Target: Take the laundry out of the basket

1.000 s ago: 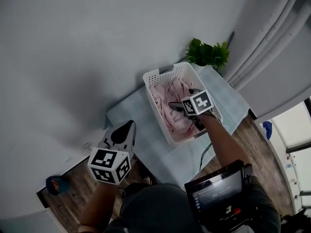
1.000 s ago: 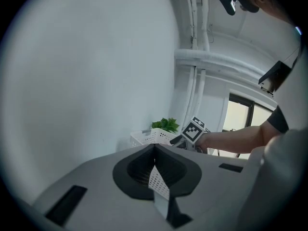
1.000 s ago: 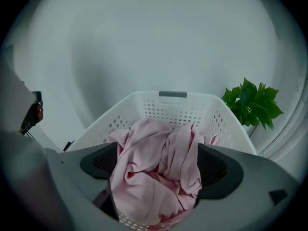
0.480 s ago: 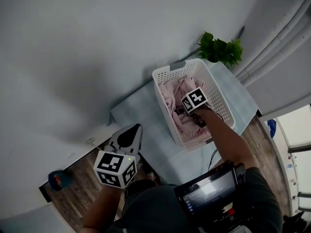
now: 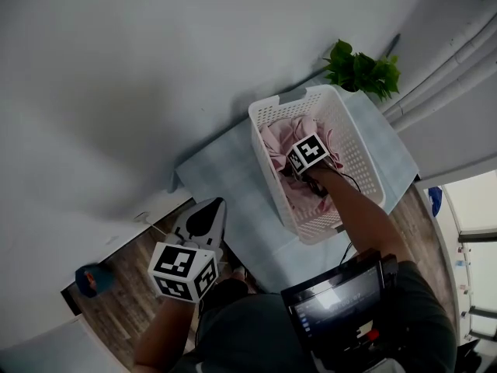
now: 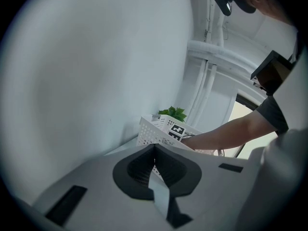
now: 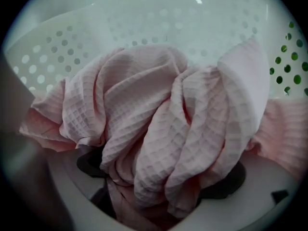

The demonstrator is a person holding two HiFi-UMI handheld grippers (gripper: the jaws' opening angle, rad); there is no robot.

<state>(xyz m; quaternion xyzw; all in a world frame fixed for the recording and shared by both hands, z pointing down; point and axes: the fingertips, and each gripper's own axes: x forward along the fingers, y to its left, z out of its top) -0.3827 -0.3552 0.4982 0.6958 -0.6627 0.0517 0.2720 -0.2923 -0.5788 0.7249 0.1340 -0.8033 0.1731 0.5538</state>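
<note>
A white perforated basket [image 5: 359,155] stands on a table covered with light blue cloth [image 5: 233,179]. Crumpled pink waffle-weave laundry [image 5: 276,135] fills it. My right gripper [image 5: 304,166] points steeply down into the basket, its marker cube above the cloth. Its jaws have just been opening and stand wide, with folds of the pink laundry [image 7: 159,109] bunched between the pads; they do not press on it. The basket wall [image 7: 144,28] rises behind. My left gripper [image 5: 215,205] hangs off the table's near side, shut and empty, and its view looks at the basket [image 6: 151,131].
A green potted plant [image 5: 361,68] stands behind the basket. White pipes [image 5: 450,61] run down the wall at right. A tablet screen [image 5: 338,305] hangs at the person's chest. A blue object [image 5: 89,278] lies on the wooden floor at left.
My right gripper has sunk from above the basket down onto the pink laundry. The left gripper has dropped a little and stays shut.
</note>
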